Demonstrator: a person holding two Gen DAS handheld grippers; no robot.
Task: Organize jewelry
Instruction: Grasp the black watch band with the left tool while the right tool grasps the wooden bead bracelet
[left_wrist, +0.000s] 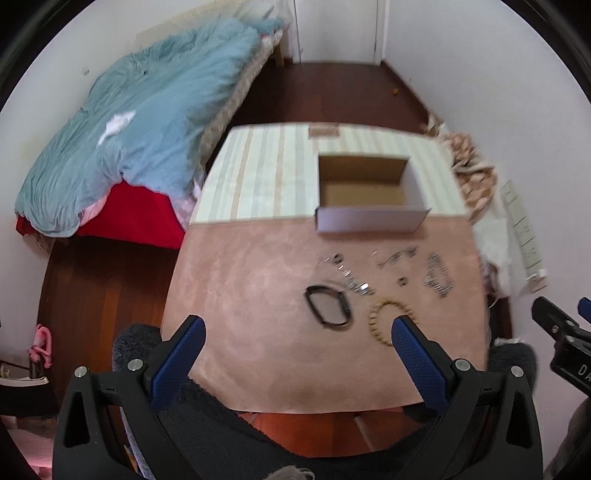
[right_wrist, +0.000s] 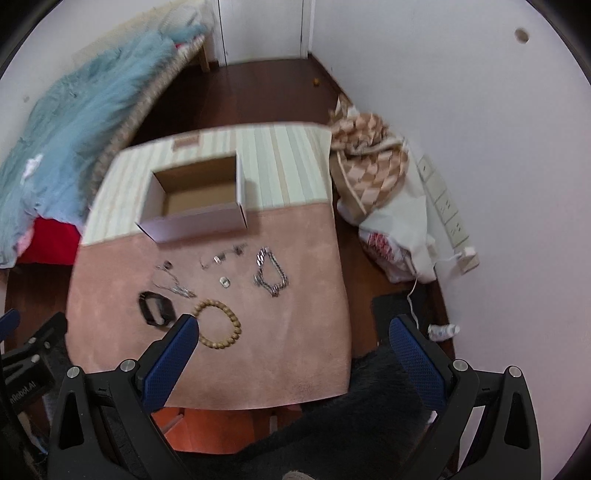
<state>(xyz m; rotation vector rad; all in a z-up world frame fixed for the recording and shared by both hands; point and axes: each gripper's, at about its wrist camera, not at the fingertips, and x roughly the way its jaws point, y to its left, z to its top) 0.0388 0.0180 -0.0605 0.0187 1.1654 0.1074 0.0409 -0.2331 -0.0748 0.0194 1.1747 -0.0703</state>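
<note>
The jewelry lies in a loose cluster on the pink part of the bench (right_wrist: 295, 332), between the open cardboard box (right_wrist: 195, 218) toward the far edge and both grippers at the near edge, so whichever piece goes first must travel away from the person into the box. Nearest is the wooden bead bracelet (right_wrist: 218, 325), a closed ring lying flat with no real long axis; it sits just ahead of the right gripper (right_wrist: 291, 332), close by its left fingertip, and just ahead of the left gripper (left_wrist: 297, 332) by its right fingertip, so neither arm has a clear advantage. Beside it, on its left, lies the black band (right_wrist: 157, 308), its long axis roughly along the near-far direction in the left wrist view. Both grippers hang released, jaws wide apart, holding nothing. By count: one box, one bead bracelet, one black band, one heavy silver chain bracelet (right_wrist: 271, 275) toward the right edge, one small ring (right_wrist: 224, 282) mid-cluster, one thin chain tangle (right_wrist: 173, 282) and one thin piece with charms (right_wrist: 221, 256) nearest the box; blur makes finer counting unsure.
</note>
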